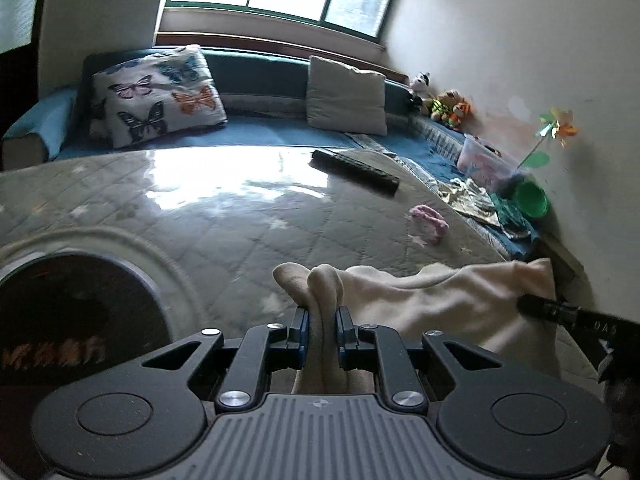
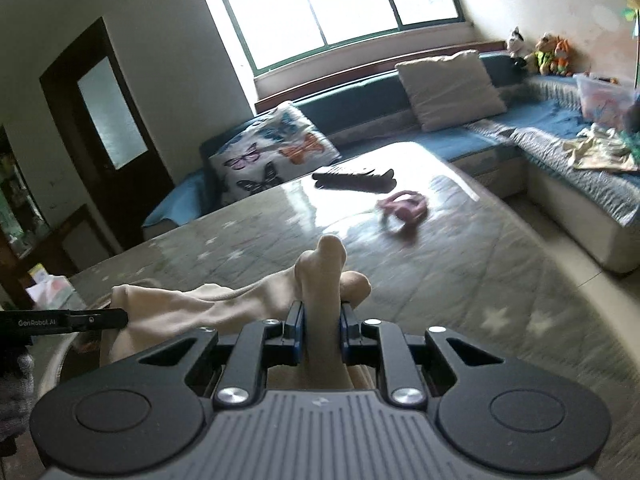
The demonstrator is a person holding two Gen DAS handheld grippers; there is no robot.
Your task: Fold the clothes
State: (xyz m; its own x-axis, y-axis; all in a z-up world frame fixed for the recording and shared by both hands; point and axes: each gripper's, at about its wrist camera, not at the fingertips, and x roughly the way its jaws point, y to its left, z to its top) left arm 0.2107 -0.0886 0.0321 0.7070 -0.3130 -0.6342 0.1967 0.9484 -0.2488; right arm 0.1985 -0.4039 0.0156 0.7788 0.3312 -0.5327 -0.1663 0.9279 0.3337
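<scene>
My left gripper and right gripper jaws clamped on cream garment, lifted above tabletop; fold barely begun, not laid.

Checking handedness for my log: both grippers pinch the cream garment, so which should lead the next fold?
Neither clearly: the left gripper and right gripper each clamp one end of the cream garment, stretched between them.
</scene>
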